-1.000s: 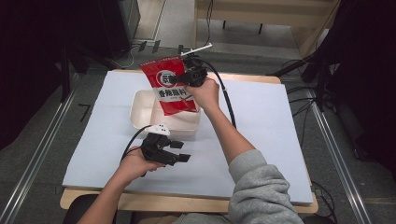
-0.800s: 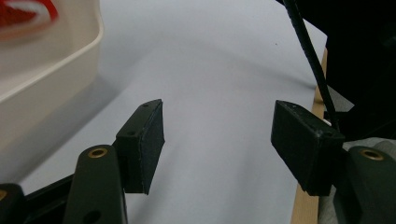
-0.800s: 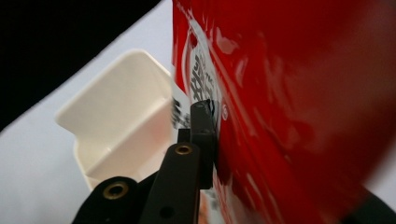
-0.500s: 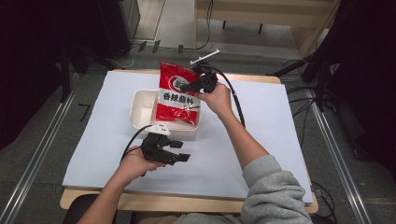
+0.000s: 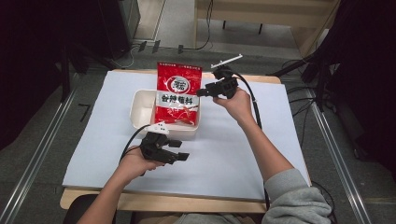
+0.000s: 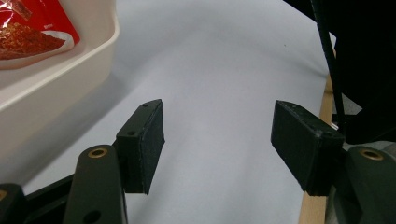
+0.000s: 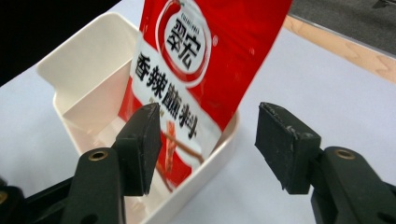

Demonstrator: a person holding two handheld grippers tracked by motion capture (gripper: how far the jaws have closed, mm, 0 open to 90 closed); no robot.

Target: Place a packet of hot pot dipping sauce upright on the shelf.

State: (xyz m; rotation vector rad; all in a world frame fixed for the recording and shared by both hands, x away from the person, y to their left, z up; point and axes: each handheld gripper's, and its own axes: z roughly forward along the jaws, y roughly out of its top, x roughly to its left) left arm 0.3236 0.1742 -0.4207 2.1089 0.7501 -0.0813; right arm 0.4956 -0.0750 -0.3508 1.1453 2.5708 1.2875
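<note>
Jaws of the right gripper [image 7: 205,144] are standing released with nothing between them, just beside the red pouch [image 7: 205,60]. Glossy and flat, with a white band of printed characters, the pouch is leaning in the cream tray [image 7: 88,70], its lower end down inside and its top rising past the far rim; it is lying ahead of the right jaws and slightly toward their left one. The tray is a smooth, round-cornered plastic rectangle sitting on the white sheet [image 5: 280,140] covering the wooden bench [image 5: 163,203]. Jaws of the left gripper [image 6: 217,140] are also gaping wide and empty, hovering over bare sheet, with the tray's wall beyond their left jaw. A black cable [image 5: 254,105] is trailing from the right gripper along the forearm.
</note>
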